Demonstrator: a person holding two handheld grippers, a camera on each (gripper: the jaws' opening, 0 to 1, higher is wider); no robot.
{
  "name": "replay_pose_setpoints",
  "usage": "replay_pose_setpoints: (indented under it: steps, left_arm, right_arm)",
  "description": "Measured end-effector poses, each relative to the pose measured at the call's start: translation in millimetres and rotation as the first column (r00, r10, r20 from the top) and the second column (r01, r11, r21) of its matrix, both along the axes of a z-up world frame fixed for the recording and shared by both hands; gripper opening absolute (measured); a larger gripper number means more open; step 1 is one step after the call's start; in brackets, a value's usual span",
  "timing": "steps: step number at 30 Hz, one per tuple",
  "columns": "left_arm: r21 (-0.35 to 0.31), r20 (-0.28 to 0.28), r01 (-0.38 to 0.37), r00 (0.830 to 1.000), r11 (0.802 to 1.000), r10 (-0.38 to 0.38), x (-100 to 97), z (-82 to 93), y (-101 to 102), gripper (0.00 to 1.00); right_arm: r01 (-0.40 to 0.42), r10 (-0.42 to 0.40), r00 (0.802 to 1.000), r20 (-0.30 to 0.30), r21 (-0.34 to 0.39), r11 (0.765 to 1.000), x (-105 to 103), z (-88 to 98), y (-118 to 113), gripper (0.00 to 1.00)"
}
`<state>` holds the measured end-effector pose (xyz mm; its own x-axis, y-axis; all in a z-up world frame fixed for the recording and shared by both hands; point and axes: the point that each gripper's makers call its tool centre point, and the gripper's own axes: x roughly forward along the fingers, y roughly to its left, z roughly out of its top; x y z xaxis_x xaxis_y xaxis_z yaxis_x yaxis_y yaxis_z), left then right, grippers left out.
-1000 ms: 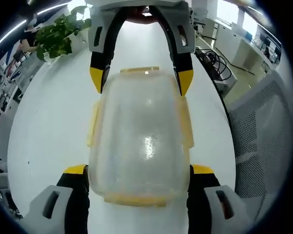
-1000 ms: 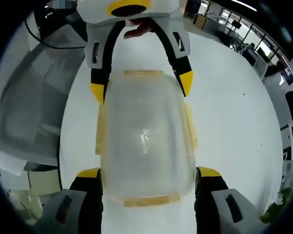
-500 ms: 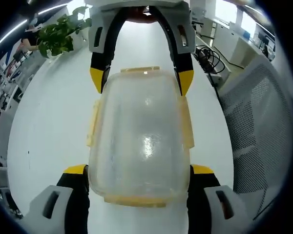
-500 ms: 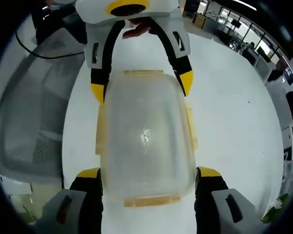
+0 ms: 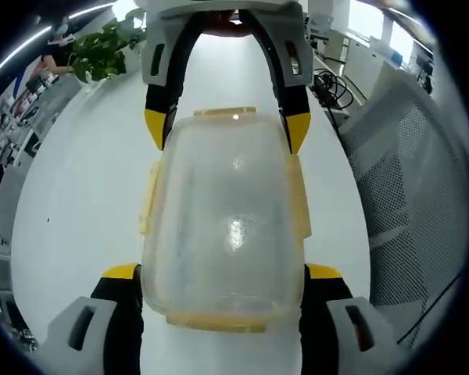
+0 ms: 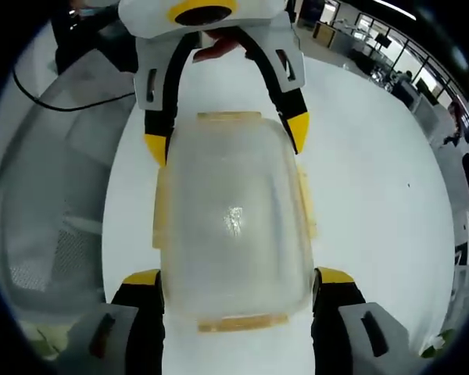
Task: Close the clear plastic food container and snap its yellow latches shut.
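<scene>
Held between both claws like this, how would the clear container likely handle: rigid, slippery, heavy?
The clear container looks empty, so probably light. Its glossy walls may be slippery under the yellow-tipped left claw and right claw. Thin plastic could flex if squeezed; the yellow latches may flap.

Both views face each other at close range from opposite ends of the shared clear container (image 5: 223,215) (image 6: 233,215)

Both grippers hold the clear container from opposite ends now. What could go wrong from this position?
The clear container sits gripped between the left gripper and the right gripper, one at each end. Squeezing too hard might bow its thin walls. Its smooth sides could slip between the jaws. The yellow latches along the sides look untouched, so both busy grippers may struggle to snap them.
</scene>
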<state>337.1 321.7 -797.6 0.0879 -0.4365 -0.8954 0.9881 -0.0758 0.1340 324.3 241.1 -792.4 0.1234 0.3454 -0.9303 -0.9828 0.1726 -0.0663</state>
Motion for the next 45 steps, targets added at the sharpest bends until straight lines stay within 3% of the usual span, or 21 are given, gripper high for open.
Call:
replay_pose_setpoints:
  steps: [24,45]
  left_arm:
    - [-0.014,0.002,-0.013,1.0,1.0,0.013,1.4,1.9,43,0.84]
    - [-0.024,0.004,-0.019,1.0,1.0,0.019,0.7,0.7,67,0.84]
  right_arm:
    - [-0.01,0.01,1.0,-0.003,-0.029,1.0,1,0.9,44,0.78]
    - [-0.012,0.012,1.0,-0.003,-0.043,0.999,2,-1.6,68,0.78]
